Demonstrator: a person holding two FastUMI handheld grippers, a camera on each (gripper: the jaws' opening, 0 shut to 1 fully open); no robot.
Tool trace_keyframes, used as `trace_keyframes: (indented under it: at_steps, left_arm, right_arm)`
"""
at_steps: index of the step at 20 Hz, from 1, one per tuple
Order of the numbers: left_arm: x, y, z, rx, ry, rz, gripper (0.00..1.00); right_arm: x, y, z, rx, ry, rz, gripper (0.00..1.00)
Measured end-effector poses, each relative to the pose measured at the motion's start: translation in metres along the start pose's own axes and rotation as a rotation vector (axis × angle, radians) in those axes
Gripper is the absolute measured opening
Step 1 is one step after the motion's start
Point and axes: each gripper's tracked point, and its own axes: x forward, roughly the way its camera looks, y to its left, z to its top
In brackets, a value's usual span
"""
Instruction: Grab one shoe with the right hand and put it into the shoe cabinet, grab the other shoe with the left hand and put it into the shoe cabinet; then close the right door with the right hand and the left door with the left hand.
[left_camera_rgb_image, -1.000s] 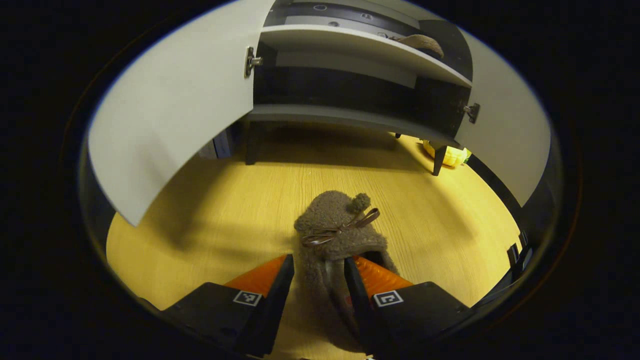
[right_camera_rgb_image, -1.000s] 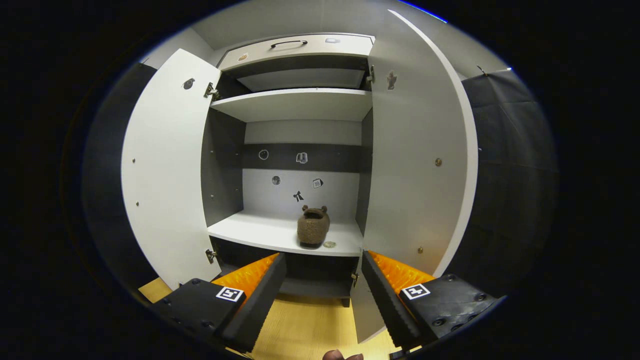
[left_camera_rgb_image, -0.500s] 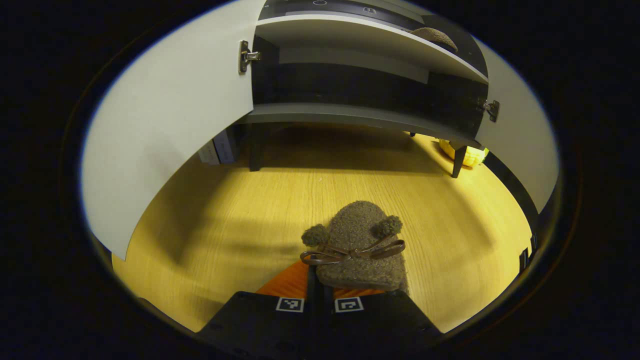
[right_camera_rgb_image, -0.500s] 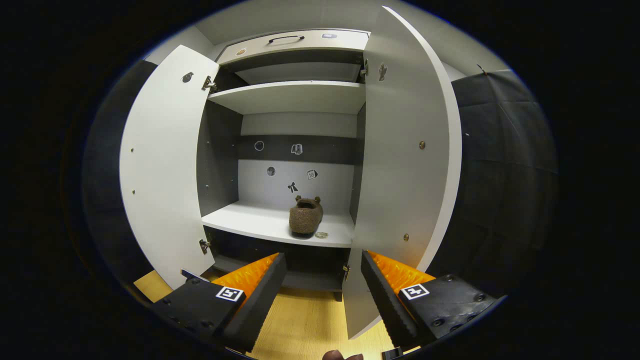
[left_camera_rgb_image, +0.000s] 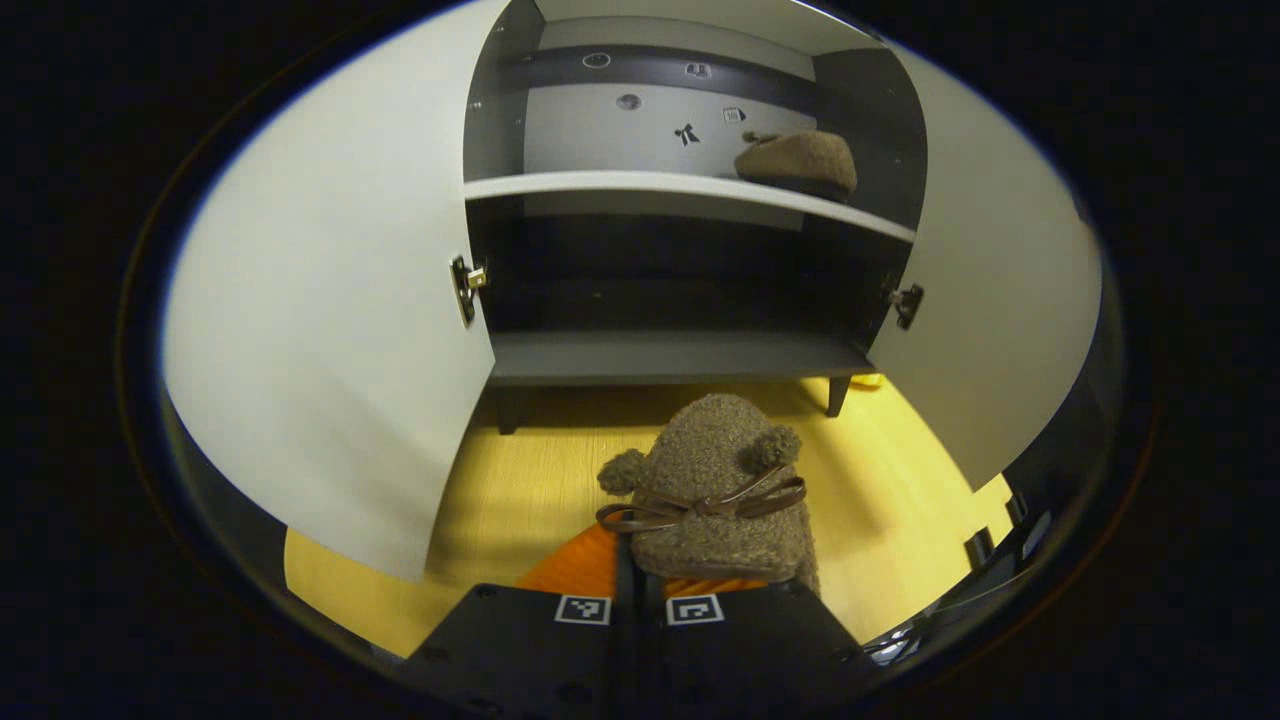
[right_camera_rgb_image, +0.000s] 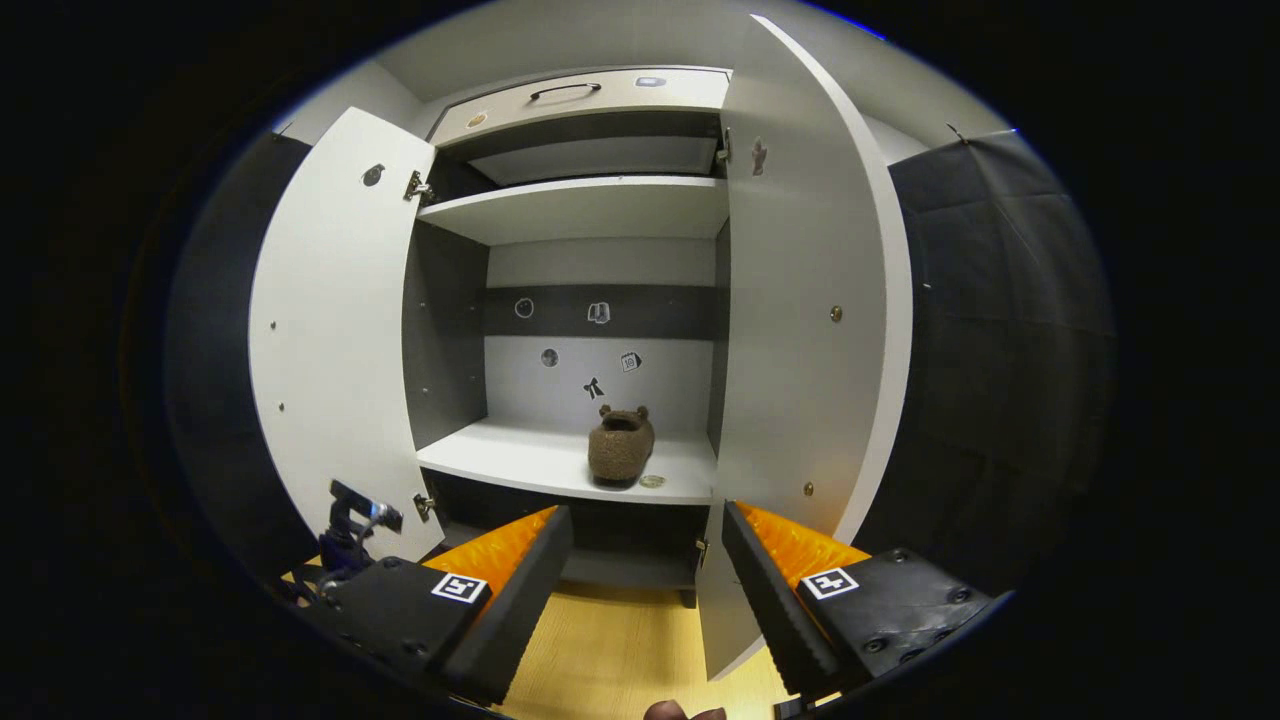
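Lifted off the floor (left_camera_rgb_image: 880, 500) now, our left tool (left_camera_rgb_image: 640, 585) stays clamped on the second slipper (left_camera_rgb_image: 715, 490); we should carry it level onto the shelf (left_camera_rgb_image: 600, 185) beside the first slipper (left_camera_rgb_image: 797, 160); right tool (right_camera_rgb_image: 648, 570) gapes empty.

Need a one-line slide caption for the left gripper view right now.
Left gripper shut on a fuzzy brown slipper, facing the open shoe cabinet where its mate sits on the shelf.
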Motion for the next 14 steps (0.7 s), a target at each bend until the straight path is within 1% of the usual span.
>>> trace_keyframes:
  at_steps: [1, 2, 3, 7, 10, 12, 14]
  left_arm:
    - [-0.01, -0.002, 0.014, -0.015, 0.003, -0.001, 0.06]
    - [-0.02, -0.005, 0.029, -0.028, 0.002, -0.005, 0.06]
    - [-0.03, -0.006, 0.046, -0.037, -0.005, -0.007, 0.06]
    - [-0.054, -0.002, 0.129, -0.02, -0.069, 0.015, 0.06]
    - [-0.053, -0.002, 0.198, -0.007, -0.131, 0.038, 0.05]
    - [-0.044, 0.005, 0.232, 0.014, -0.164, 0.076, 0.06]
    - [-0.03, 0.007, 0.261, 0.013, -0.18, 0.098, 0.06]
  right_arm:
    - [-0.001, -0.001, 0.002, 0.001, -0.005, -0.003, 1.0]
    - [-0.003, -0.002, 0.003, -0.002, -0.007, -0.004, 0.98]
    - [-0.004, -0.004, 0.002, -0.007, -0.01, -0.009, 0.98]
    - [-0.01, -0.014, 0.002, -0.006, -0.012, -0.023, 0.98]
    - [-0.016, -0.019, 0.001, -0.01, -0.02, -0.027, 0.98]
    - [-0.02, -0.023, 0.0, -0.014, -0.022, -0.033, 0.98]
    - [-0.026, -0.024, 0.0, -0.02, -0.027, -0.038, 0.98]
